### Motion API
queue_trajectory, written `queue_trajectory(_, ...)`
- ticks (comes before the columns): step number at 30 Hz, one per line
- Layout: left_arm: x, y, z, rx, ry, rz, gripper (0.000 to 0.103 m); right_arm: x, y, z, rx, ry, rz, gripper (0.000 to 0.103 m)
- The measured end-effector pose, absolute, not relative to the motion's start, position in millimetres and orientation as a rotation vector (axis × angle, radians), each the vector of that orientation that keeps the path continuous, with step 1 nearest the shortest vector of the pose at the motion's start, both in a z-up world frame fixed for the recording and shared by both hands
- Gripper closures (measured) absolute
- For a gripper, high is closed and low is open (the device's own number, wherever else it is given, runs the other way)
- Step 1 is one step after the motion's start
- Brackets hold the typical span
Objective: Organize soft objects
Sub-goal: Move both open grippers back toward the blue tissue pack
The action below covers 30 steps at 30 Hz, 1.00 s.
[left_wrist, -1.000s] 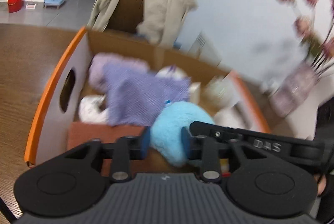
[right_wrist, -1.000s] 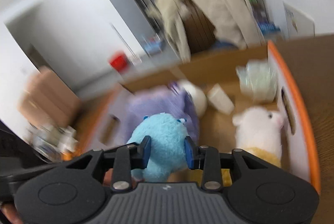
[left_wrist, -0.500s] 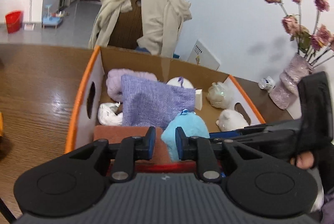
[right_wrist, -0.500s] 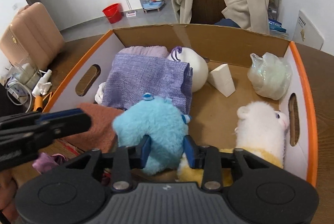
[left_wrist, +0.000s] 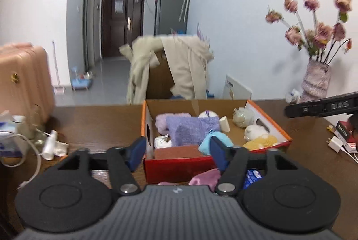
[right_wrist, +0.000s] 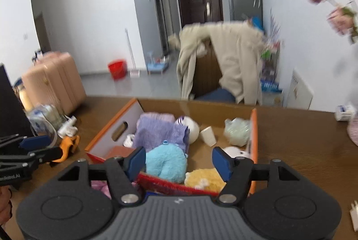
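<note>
Both grippers, left gripper (left_wrist: pixel 176 153) and right gripper (right_wrist: pixel 179 160), above the box (right_wrist: pixel 254 128), jaws opening, empty.

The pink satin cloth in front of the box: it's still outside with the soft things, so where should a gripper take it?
Pinch the raised bunched fold of the pink satin cloth from above. It lies crumpled against the box front, so a side approach is blocked there.

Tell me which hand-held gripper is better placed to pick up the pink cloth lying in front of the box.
Left hand-held gripper, probably: pink cloth lies just below its opening, empty jaws.
</note>
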<state>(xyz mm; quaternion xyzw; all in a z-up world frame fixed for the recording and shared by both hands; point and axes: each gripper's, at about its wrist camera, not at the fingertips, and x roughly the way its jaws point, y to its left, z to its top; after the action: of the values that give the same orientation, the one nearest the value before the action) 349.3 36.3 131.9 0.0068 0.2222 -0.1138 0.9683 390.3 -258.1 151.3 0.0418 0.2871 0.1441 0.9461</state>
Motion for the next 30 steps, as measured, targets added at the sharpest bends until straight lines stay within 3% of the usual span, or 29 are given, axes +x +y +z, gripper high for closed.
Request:
queue_trajectory(4,281,35,135,0.021,0.345,-0.245,0.021,313,-266,146,0.103,0.484,0.318,0.024)
queue_trajectory(13,175,18,91,0.024,0.329,-0.294,0.02,182,-253,77,0.084,0.416,0.297,0.021)
queue_trajectory(18,154,27,64,0.017,0.371,-0.211,0.019,144,-262,53,0.162,0.473,0.299,0.02)
queue_trajectory(24,173,28,65,-0.016,0.389,-0.214,0.019,158,-262,45,0.179,0.513,0.256,0.02)
queue_trajectory(27,192,22,62,-0.043,0.39,-0.259,0.023,176,-262,40,0.2,0.53,0.252,0.02)
queue_trajectory(30,234,9,56,-0.078,0.426,-0.336,0.042,211,-261,35,0.205,0.529,0.24,0.023)
